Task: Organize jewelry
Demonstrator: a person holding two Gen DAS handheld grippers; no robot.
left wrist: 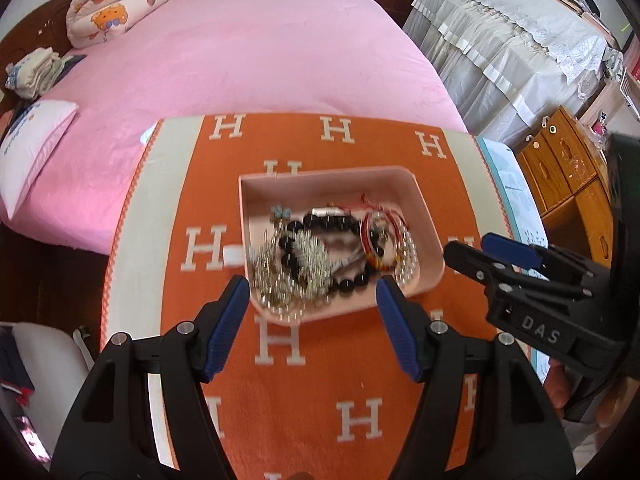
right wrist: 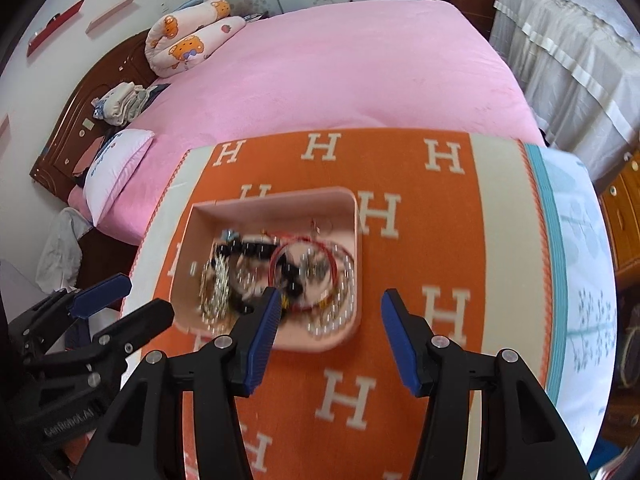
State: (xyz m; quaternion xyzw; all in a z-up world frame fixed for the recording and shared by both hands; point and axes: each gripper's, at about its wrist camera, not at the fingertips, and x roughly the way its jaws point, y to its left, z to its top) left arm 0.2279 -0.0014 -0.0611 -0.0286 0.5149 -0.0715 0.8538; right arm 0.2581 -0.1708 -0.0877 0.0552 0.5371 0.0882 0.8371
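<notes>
Now, over on the left, the left claw (left wrist: 310,296) hangs with its blue pads spread wide and nothing between them, just short of the near edge of the pink tray (left wrist: 404,182). That tray sits on the orange blanket (left wrist: 304,392) with white H letters, and it holds a tangled heap of jewelry (left wrist: 332,248): black beads, a silvery chain, red bangles, pearls. To the right, the right claw (right wrist: 328,308) hovers over the tray's near right corner, pads apart and empty too.
</notes>
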